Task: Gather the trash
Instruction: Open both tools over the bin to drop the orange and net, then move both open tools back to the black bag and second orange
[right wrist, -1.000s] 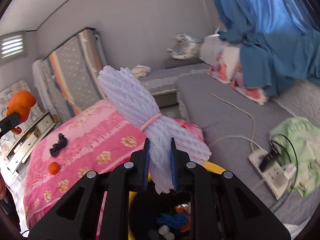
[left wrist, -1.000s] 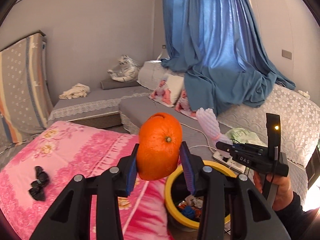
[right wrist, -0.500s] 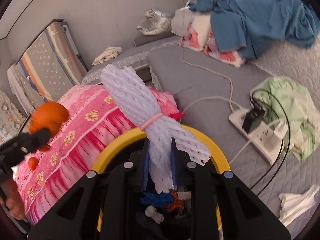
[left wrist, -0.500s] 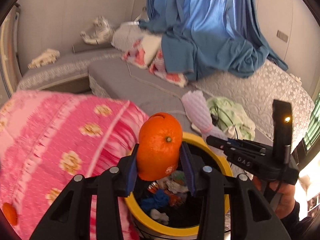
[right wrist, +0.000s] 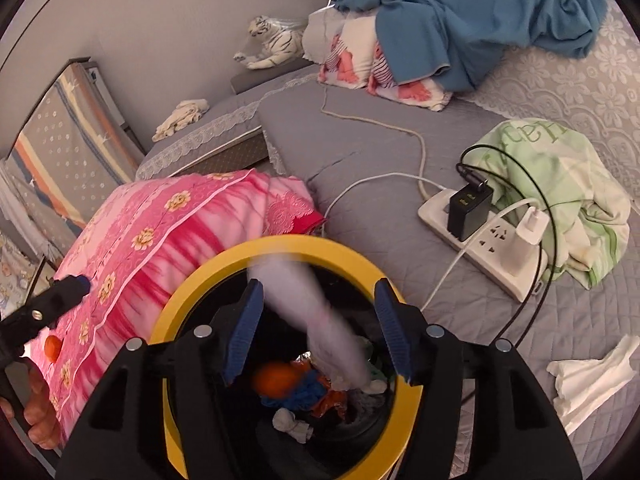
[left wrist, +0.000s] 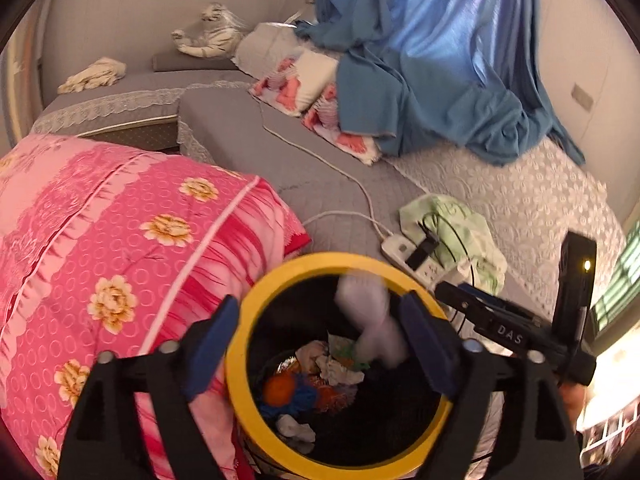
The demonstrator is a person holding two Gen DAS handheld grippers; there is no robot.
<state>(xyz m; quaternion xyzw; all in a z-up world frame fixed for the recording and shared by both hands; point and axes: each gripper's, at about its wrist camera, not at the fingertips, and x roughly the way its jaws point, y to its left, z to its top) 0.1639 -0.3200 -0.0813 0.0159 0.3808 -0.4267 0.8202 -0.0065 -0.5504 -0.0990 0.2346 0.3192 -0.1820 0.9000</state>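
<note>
A yellow-rimmed black bin (left wrist: 276, 276) (right wrist: 200, 276) stands below both grippers, with mixed trash inside. My left gripper (left wrist: 324, 344) is open and empty over its mouth. The orange (left wrist: 279, 390) (right wrist: 276, 378) lies in the bin among blue and white scraps. My right gripper (right wrist: 316, 334) is open too, and the white foam net bundle (right wrist: 316, 320) (left wrist: 372, 328) shows blurred between its fingers, falling into the bin. The right gripper (left wrist: 496, 322) also shows at the right of the left wrist view.
A pink flowered quilt (left wrist: 120, 240) lies left of the bin, with a small orange fruit (right wrist: 53, 347) on it. A white power strip (right wrist: 480, 240) with cables, a green cloth (right wrist: 560, 176) and a white tissue (right wrist: 592, 376) lie on the grey bed at the right.
Both grippers opened over the bin. The orange dropped out of the left one into the bin, and the foam net left the right one and is falling in.
</note>
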